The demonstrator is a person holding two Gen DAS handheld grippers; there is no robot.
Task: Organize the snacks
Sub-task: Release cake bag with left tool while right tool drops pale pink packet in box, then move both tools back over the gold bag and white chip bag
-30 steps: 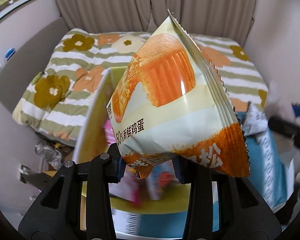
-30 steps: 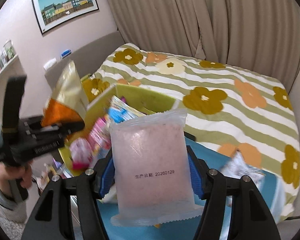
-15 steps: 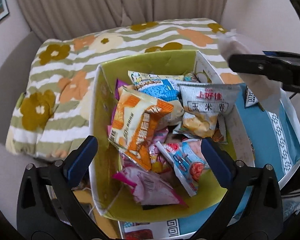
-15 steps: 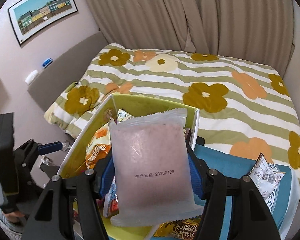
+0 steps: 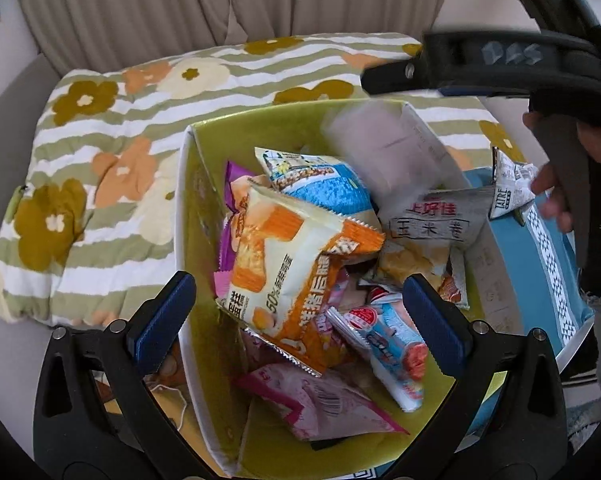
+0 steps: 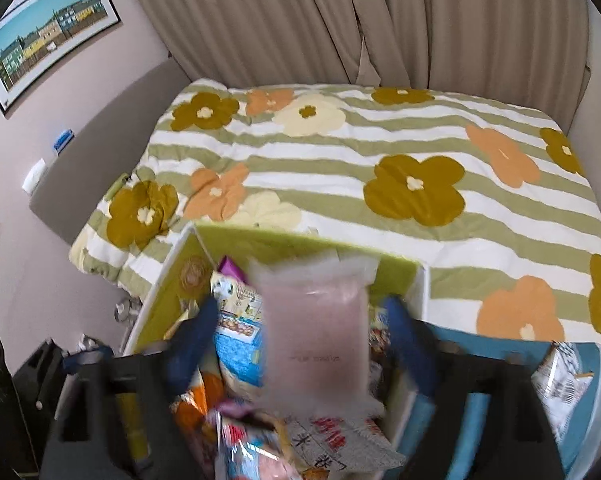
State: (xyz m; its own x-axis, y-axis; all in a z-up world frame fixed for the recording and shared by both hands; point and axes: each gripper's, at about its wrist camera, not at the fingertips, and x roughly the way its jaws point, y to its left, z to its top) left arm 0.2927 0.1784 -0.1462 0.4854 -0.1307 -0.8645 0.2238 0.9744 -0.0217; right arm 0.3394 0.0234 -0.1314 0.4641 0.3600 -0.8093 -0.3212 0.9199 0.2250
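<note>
A green box [image 5: 204, 216] with white outer walls holds several snack packets. The orange cake packet [image 5: 288, 276] lies on top of the pile. My left gripper [image 5: 298, 320] is open and empty above the box's near side. My right gripper [image 6: 300, 340] is open over the box [image 6: 300, 248], its fingers blurred. The pale pink packet [image 6: 316, 340] is between the spread jaws, free of the pads, falling; it also shows blurred in the left wrist view [image 5: 384, 152].
The box stands on a blue cloth [image 5: 548, 256] beside a bed with a flowered striped quilt [image 6: 380, 168]. A white printed packet [image 5: 510, 184] lies on the cloth to the right of the box, also in the right wrist view [image 6: 564, 376].
My left gripper opened and dropped the orange cake packet into the box. My right gripper moved over the box and has now opened, releasing the pink packet.
</note>
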